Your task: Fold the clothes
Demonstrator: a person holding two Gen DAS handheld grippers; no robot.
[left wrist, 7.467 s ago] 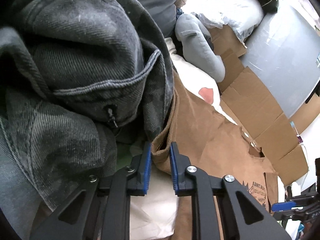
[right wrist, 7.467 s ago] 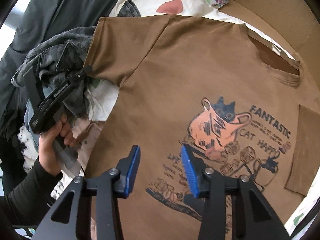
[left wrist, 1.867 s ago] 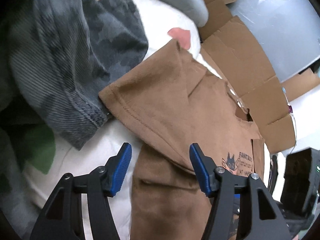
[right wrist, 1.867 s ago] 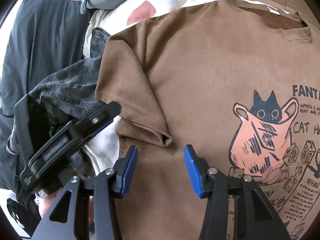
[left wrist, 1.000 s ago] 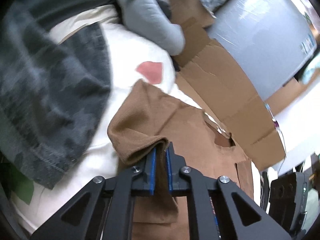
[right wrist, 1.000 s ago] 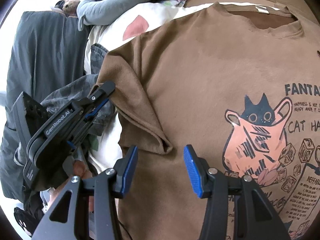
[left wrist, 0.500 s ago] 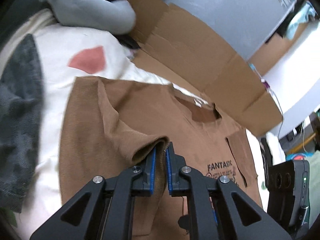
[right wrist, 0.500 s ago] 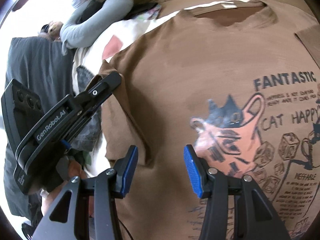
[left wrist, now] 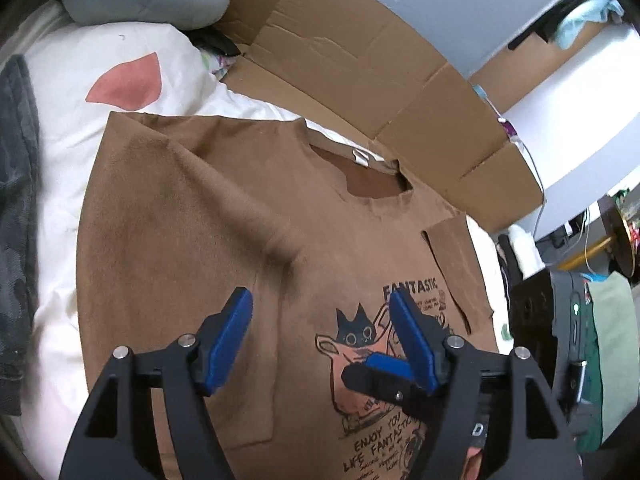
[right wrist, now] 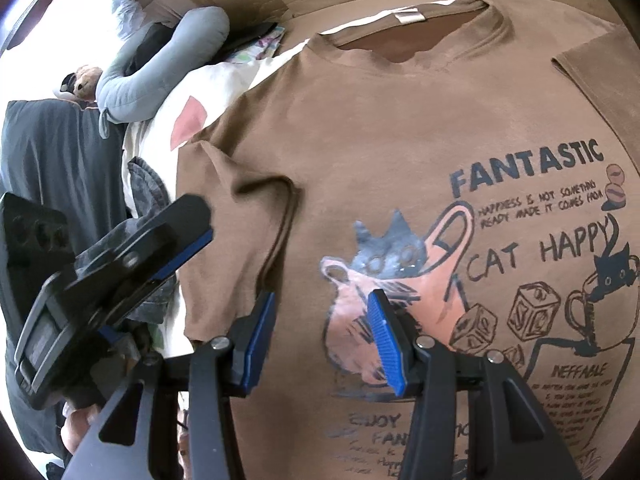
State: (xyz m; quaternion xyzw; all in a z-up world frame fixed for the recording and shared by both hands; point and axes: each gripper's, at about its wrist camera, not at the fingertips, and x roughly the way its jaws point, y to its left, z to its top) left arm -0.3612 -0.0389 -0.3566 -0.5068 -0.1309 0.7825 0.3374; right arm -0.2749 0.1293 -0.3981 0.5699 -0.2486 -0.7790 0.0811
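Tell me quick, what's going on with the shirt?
Left gripper opening, nothing between pads. Right gripper open, empty. Brown T-shirt flat, left sleeve folded inward. Nothing in the way.

Our left tongs [left wrist: 320, 332], clamped on the sleeve [left wrist: 224, 184] a moment ago, are opening empty; that sleeve now lies folded over the shirt [left wrist: 328, 240].

You've got one brown T-shirt [right wrist: 380, 120] laid flat, with one neck label [right wrist: 408, 16]. Two grippers in view: left gripper [left wrist: 320, 344], right gripper [right wrist: 322, 338], two blue fingers [left wrist: 230, 340] each. One grey camo garment [left wrist: 16, 220], one grey bolster pillow [right wrist: 160, 60], one white duvet [left wrist: 80, 80] with one pink patch, one flattened cardboard box [left wrist: 380, 88], one teddy bear [right wrist: 84, 84].
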